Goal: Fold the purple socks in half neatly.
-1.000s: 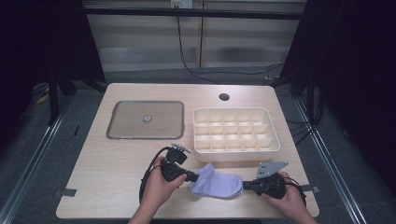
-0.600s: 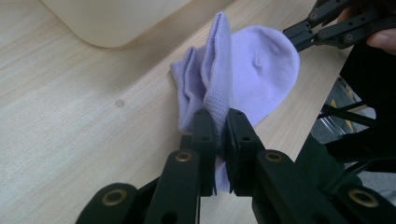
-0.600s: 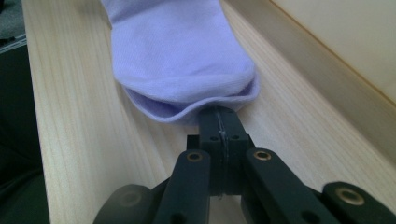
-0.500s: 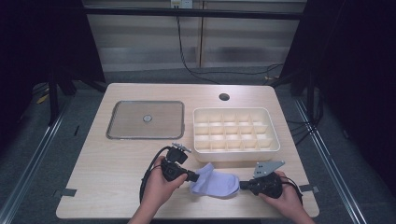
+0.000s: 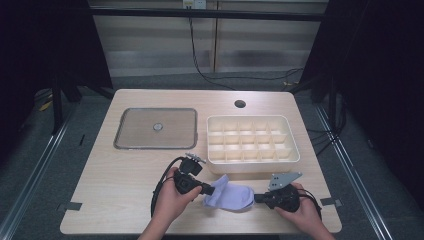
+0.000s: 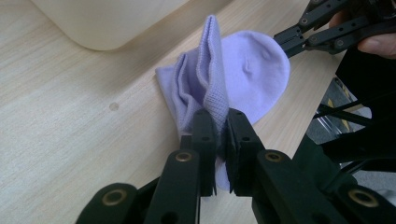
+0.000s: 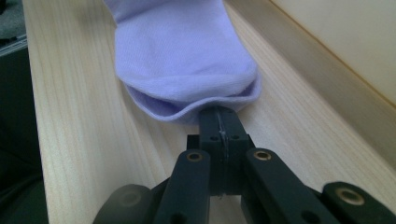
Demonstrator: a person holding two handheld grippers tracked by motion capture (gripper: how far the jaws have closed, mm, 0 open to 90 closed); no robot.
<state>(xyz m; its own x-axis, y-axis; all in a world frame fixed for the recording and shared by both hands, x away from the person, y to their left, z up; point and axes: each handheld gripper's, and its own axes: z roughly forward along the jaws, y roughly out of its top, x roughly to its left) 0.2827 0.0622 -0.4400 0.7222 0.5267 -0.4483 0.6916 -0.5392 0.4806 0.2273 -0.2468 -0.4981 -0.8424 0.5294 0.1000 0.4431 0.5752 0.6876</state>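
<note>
Lavender sock [image 5: 231, 196], low centre on the desk [image 5: 110, 175], is being gripped at both ends by left gripper [image 5: 209, 190] and right gripper [image 5: 256, 198]; folding seems underway, calling next for ends being brought together.

room and furnishings

- table [image 5: 125, 195]: light wood-grain top, rounded corners, a round cable hole [image 5: 240, 104] near the far edge; strips of grey tape [image 5: 71, 205] at the near left and right edges.
- floor [image 5: 60, 165]: grey carpet on all sides of the table.
- rails [image 5: 37, 172]: metal tracks on the floor, one along each side of the table.
- back wall [image 5: 150, 45]: pale panels with horizontal seams, a dark bar across the top.
- curtains [image 5: 45, 45]: black drapes at left and right, darkening both sides.
- cable [image 5: 197, 60]: black, hanging down the wall to the floor.
- light: even, from above, brightest on the tabletop.
</note>
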